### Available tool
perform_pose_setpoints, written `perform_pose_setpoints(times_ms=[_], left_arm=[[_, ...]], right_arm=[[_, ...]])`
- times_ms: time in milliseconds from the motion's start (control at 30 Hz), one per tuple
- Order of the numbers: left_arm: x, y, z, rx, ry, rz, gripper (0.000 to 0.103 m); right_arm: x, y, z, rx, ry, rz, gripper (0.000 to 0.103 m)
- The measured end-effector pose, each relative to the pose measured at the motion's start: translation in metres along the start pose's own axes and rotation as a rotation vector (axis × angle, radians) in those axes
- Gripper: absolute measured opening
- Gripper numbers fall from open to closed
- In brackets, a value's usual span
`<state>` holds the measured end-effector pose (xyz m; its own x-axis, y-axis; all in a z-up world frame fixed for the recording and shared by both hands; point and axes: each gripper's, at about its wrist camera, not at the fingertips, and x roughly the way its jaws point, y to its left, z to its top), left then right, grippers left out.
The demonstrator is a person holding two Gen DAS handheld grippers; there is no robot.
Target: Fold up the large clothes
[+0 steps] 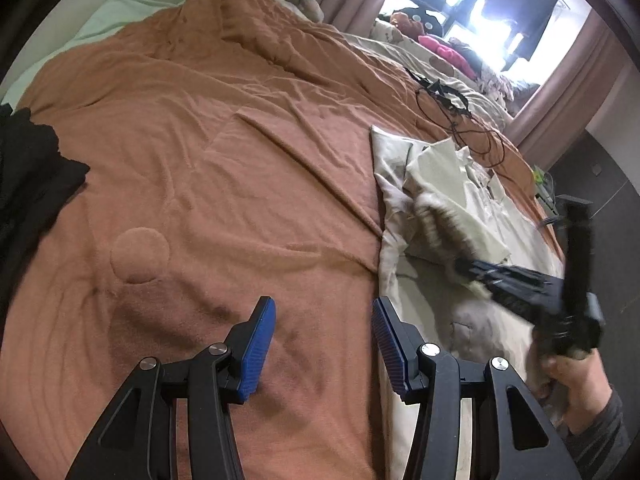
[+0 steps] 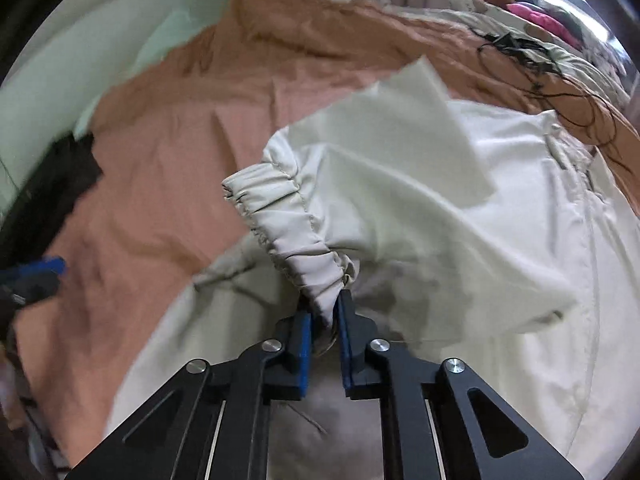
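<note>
Item: cream jacket (image 2: 500, 208), a large, thin woven garment with a seam running down it, lying crumpled on the near right part of an orange-brown bedspread (image 1: 208, 168); one sleeve is lifted clear of the body. Elastic cuff (image 2: 280, 216) of that sleeve: gathered and ruched, thicker than the cloth around it, so judged the surest hold on the piece. Right gripper (image 2: 325, 320): clenched on the cuff's lower edge, blue pads pressing the fabric from both sides, sleeve hanging from the grip. Left gripper (image 1: 322, 344): jaws half apart, nothing between them, poised over the bedspread just beside the jacket's left edge. Handling, as judged: light, limp, no stiffness; it will sag and drape wherever unsupported, and the smooth weave looks apt to slide on itself, so a fold may slip unless laid flat and pressed. A single pinch will drag the rest along in a bunch; a second hold at hem or shoulder seam should keep an edge straight. Also present: black garment (image 1: 28, 168) at the bed's left side, well apart; black cables (image 1: 460, 108) beyond the jacket, a snag risk if cloth is swept that way
</note>
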<state>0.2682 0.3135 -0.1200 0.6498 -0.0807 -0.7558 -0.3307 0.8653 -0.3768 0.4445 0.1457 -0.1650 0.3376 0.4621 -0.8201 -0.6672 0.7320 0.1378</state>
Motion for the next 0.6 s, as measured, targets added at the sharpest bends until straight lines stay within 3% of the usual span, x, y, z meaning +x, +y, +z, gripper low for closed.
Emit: perform_pose_setpoints(times_ms=[267,600], left_arm=[[0.009,-0.030,0.010,0.021,-0.001,0.013,0.053],[0.027,-0.073,0.021,0.080,0.017,0.016,0.053]], right_arm=[[-0.089,-0.061,0.013,0.166,-0.164,0.070,0.009],[-0.168,-0.153,0.003,0.358,-0.313,0.006,0.009]])
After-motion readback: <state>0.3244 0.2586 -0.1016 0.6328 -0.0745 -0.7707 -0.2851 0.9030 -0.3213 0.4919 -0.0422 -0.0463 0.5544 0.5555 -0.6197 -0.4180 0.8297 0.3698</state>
